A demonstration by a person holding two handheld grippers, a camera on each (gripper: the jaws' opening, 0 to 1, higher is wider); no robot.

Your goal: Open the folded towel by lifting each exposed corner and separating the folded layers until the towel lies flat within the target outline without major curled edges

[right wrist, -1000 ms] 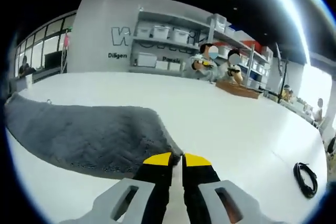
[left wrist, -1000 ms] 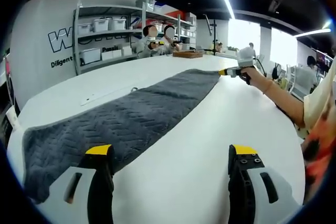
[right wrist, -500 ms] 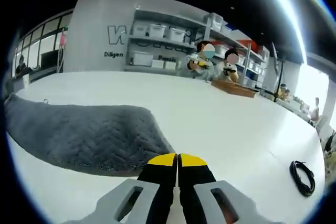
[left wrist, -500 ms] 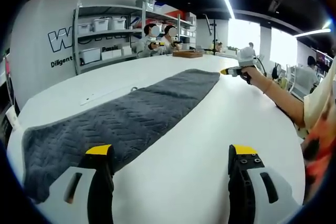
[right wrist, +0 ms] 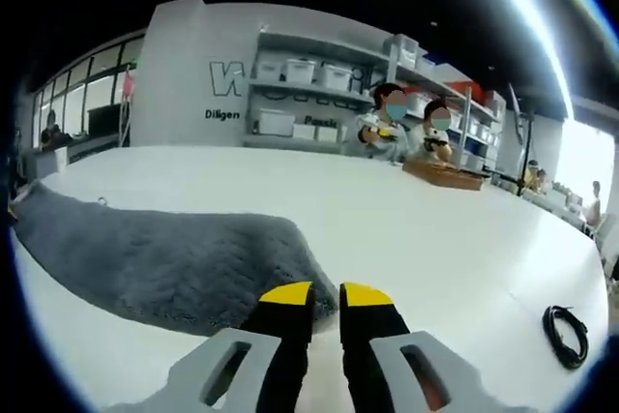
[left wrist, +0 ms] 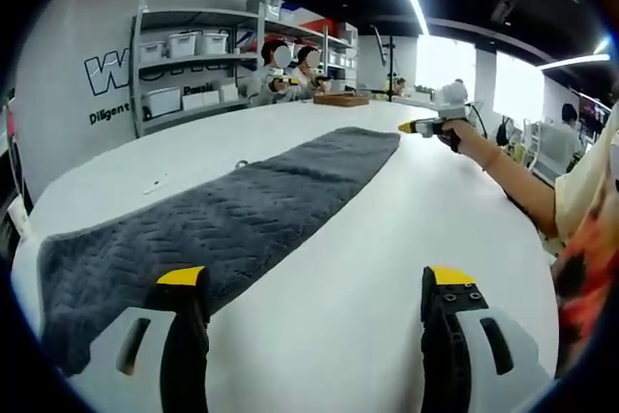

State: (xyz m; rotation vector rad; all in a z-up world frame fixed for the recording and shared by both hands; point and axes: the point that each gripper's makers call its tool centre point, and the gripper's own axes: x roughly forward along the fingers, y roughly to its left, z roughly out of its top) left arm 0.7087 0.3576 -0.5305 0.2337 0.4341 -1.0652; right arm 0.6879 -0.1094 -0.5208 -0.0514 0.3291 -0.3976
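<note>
Cable coil (right wrist: 566,323) beyond right gripper (right wrist: 327,294)

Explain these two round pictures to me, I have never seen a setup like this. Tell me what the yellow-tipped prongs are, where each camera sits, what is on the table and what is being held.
No robot here: a person carries a hand-held gripper in each hand, and a fisheye camera rides on each, looking along its two yellow-tipped jaws.

In the left gripper view, the left hand-held gripper has its jaws wide apart, holding nothing, low over the white table. A long grey towel lies stretched across the table. At its far end you see the person's arm with the right hand-held gripper.

The right gripper view looks from that far end. The right hand-held gripper sits at the towel corner, jaws slightly apart; whether they pinch any cloth I cannot tell. A coiled black cable lies on the table. Behind are shelves with bins, and seated people.
</note>
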